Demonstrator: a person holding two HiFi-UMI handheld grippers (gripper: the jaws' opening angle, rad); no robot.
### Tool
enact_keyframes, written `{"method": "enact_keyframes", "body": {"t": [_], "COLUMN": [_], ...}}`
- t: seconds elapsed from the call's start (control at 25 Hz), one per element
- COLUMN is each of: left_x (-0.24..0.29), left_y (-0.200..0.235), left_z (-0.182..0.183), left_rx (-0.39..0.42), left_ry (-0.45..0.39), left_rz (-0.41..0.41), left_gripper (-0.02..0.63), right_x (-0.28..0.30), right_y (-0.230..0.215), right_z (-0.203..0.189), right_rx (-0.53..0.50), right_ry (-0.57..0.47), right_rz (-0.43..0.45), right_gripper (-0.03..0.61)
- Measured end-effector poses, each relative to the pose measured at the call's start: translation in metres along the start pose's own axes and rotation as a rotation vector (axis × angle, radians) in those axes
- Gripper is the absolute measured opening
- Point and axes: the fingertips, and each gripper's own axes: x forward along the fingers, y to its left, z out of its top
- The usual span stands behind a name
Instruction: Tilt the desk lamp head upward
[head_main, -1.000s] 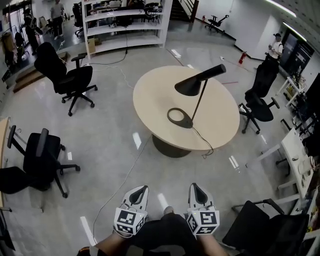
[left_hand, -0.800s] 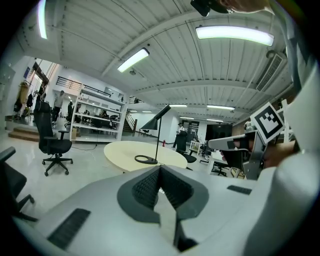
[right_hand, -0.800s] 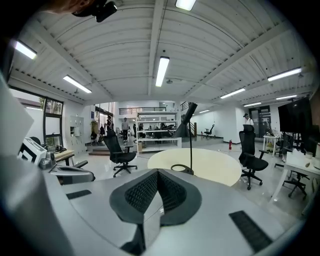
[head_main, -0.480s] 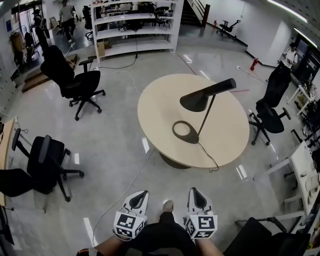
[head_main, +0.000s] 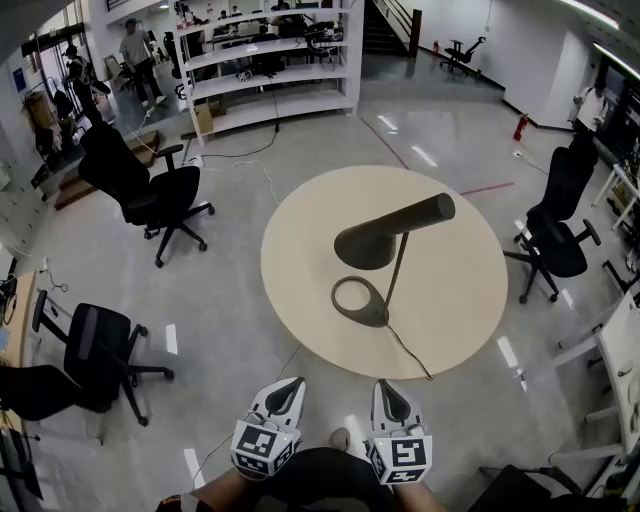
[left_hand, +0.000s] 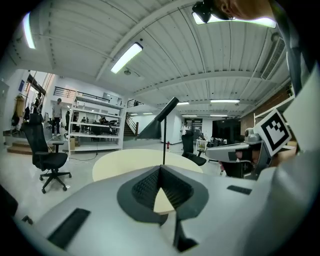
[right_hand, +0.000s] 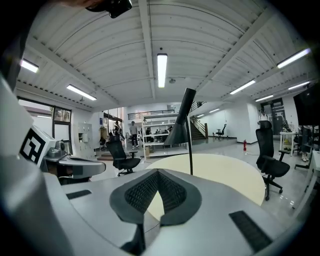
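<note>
A black desk lamp (head_main: 372, 244) stands on the round beige table (head_main: 300, 230). It has a ring base (head_main: 360, 301), a thin stem and a cone head that slopes down to the left. My left gripper (head_main: 283, 394) and right gripper (head_main: 388, 396) are held low near my body, short of the table's near edge and well away from the lamp. Both are shut with nothing between the jaws. The left gripper view shows the left gripper (left_hand: 160, 168) pointing at the lamp (left_hand: 164, 131). In the right gripper view the right gripper (right_hand: 158, 171) points just left of the lamp (right_hand: 183, 125).
The lamp's cable (head_main: 410, 353) runs off the table's near edge. Black office chairs stand at the left (head_main: 150, 190), near left (head_main: 95, 350) and right (head_main: 555, 240). White shelves (head_main: 265, 65) and people are at the back. A desk edge (head_main: 620, 350) is at the right.
The table and lamp now sit closer and more central in the head view. Both grippers stay low, shut and empty.
</note>
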Motion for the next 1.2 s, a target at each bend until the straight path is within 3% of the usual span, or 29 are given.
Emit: {"method": "enact_keyframes", "body": {"t": [0.28, 0.6, 0.92, 1.2], "left_x": [0.055, 0.110, 0.191, 0.250], "left_y": [-0.007, 0.031, 0.087, 0.157], "left_z": [0.018, 0.056, 0.120, 0.149], "left_rx": [-0.012, -0.030, -0.106, -0.247], "left_ry": [-0.008, -0.055, -0.075, -0.084], "left_rz": [0.016, -0.009, -0.172, -0.295], "left_gripper": [0.048, 0.048, 0.048, 0.049], "right_x": [0.027, 0.066, 0.096, 0.120], "right_y": [-0.054, -0.076, -0.102, -0.105], "right_z": [0.019, 0.055, 0.181, 0.297], "right_rx": [-0.023, -0.024, -0.085, -0.138], "right_ry": [-0.023, -0.068, -0.229, -0.393], "right_rz": [0.025, 0.038, -0.023, -0.134], "right_gripper": [0.014, 0.014, 0.014, 0.014]}}
